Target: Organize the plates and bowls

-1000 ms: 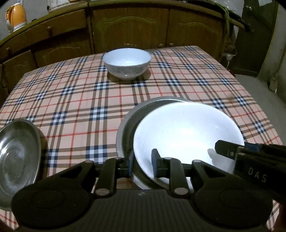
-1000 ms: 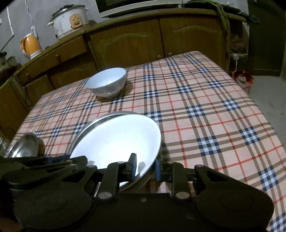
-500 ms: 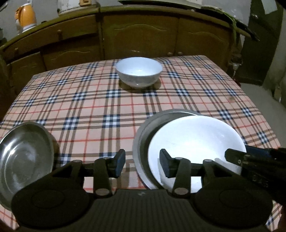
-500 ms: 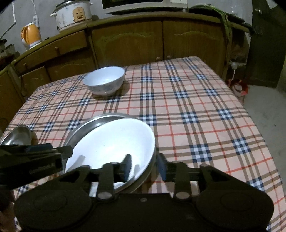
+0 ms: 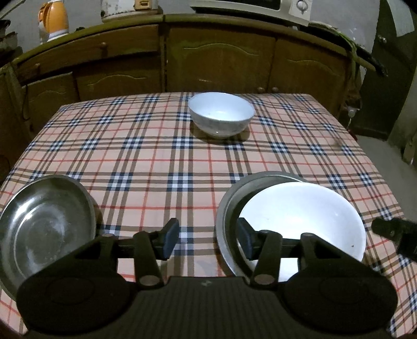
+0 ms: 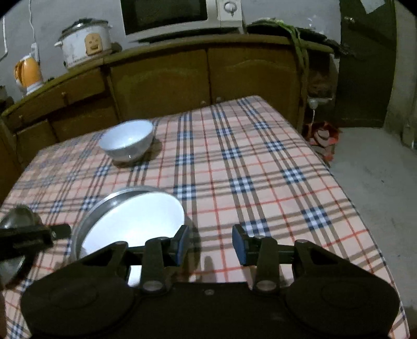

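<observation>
A checked cloth (image 5: 156,161) covers the desk. Near its front edge, toward the right corner, a white plate (image 5: 307,213) lies inside a wider metal dish (image 5: 229,198), nested but pushed toward the dish's right side. At the front left corner sits an empty steel bowl (image 5: 44,224). A white bowl (image 5: 221,114) stands alone toward the back edge, well apart from the rest.

The left gripper (image 5: 207,237) hovers over the dish's left rim; its jaws are opening, moderately apart, straddling the rim without pressing on it. The right gripper (image 6: 209,241) hangs just beside the plate's right edge, its jaws parted over bare cloth with nothing between them.

Behind the desk runs a wooden cupboard (image 6: 208,75) carrying a rice cooker (image 6: 84,41), an orange kettle (image 6: 28,73) and a microwave (image 6: 179,14).
</observation>
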Action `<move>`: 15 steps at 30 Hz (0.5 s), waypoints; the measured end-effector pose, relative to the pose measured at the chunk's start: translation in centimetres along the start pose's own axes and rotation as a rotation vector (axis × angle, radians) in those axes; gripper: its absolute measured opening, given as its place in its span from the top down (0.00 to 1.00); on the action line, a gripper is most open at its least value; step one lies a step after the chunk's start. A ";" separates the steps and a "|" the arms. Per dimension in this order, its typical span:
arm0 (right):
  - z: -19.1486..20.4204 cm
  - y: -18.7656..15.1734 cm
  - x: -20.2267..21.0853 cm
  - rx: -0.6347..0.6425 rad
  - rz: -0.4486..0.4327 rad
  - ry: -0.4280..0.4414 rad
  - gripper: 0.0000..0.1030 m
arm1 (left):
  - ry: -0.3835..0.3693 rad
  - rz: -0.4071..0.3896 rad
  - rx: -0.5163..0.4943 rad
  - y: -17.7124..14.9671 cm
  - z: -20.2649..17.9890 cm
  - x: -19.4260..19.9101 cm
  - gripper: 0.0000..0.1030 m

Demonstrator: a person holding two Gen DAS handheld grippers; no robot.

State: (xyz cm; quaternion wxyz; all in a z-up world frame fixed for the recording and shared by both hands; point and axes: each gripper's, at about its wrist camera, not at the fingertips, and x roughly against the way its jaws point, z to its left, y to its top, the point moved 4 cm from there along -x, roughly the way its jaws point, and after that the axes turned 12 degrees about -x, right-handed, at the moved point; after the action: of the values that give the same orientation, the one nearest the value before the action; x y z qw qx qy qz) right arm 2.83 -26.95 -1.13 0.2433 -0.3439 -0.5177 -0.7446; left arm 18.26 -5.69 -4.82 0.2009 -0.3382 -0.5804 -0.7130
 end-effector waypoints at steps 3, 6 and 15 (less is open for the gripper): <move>0.4 -0.8 -0.8 0.018 0.028 0.002 0.56 | -0.002 0.000 -0.006 -0.1 -0.1 0.0 0.51; 0.9 -1.7 -1.8 0.047 0.050 -0.002 0.57 | -0.003 0.001 -0.008 -0.1 0.0 0.0 0.50; 0.1 -0.3 0.0 -0.002 -0.052 0.001 0.57 | 0.004 -0.002 0.003 -0.2 0.4 0.0 0.48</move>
State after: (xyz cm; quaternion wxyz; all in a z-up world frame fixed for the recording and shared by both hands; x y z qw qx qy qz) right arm 2.64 -26.69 -1.33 0.2238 -0.3303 -0.5257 -0.7513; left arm 18.25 -5.26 -4.90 0.2017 -0.3361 -0.5813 -0.7130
